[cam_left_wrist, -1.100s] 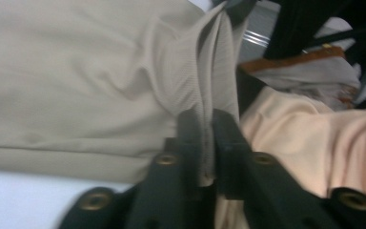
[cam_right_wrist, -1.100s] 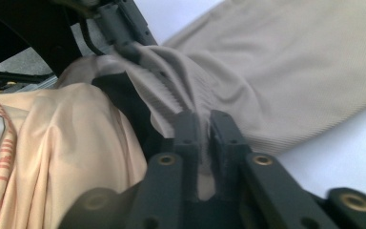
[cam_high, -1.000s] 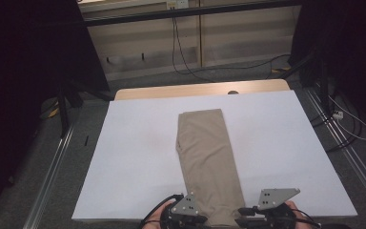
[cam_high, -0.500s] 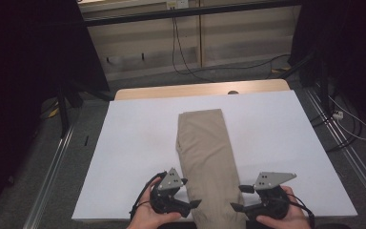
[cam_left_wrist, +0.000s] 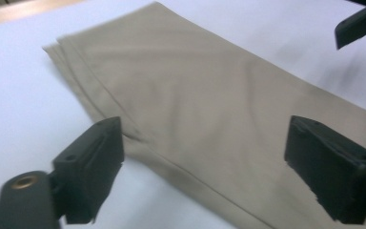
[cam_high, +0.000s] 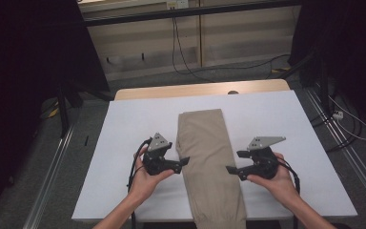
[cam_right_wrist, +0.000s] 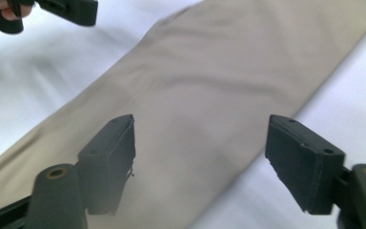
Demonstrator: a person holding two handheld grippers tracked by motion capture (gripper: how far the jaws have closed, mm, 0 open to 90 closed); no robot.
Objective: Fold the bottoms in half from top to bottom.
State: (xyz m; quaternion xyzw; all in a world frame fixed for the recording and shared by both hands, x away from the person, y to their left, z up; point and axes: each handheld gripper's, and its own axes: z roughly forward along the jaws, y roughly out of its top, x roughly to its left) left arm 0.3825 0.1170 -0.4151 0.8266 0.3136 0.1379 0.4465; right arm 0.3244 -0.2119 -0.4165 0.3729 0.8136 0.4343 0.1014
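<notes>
Khaki trousers [cam_high: 206, 152], folded into a long strip, lie lengthwise down the middle of the white sheet [cam_high: 124, 133]. My left gripper [cam_high: 185, 162] hovers at the strip's left edge and points right at it. From the other side, my right gripper [cam_high: 229, 170] points left at its right edge. Both have just been opening and stand open, with nothing pinched. In the left gripper view the gripper [cam_left_wrist: 209, 167] has the cloth [cam_left_wrist: 209, 95] lying below its spread jaws. The right gripper view shows the same for the right gripper [cam_right_wrist: 205, 162] over the fabric [cam_right_wrist: 219, 95].
The sheet covers a wooden table whose bare far edge [cam_high: 171, 90] shows. The trousers' near end hangs over the front edge. Metal rails [cam_high: 52, 167] run along both sides, and cables [cam_high: 186, 57] lie on the floor behind. White sheet lies free left and right of the trousers.
Both hands have moved from the table's near edge up the sheet and apart, to either side of the trousers. Both pairs of jaws have opened and let go of the cloth.
</notes>
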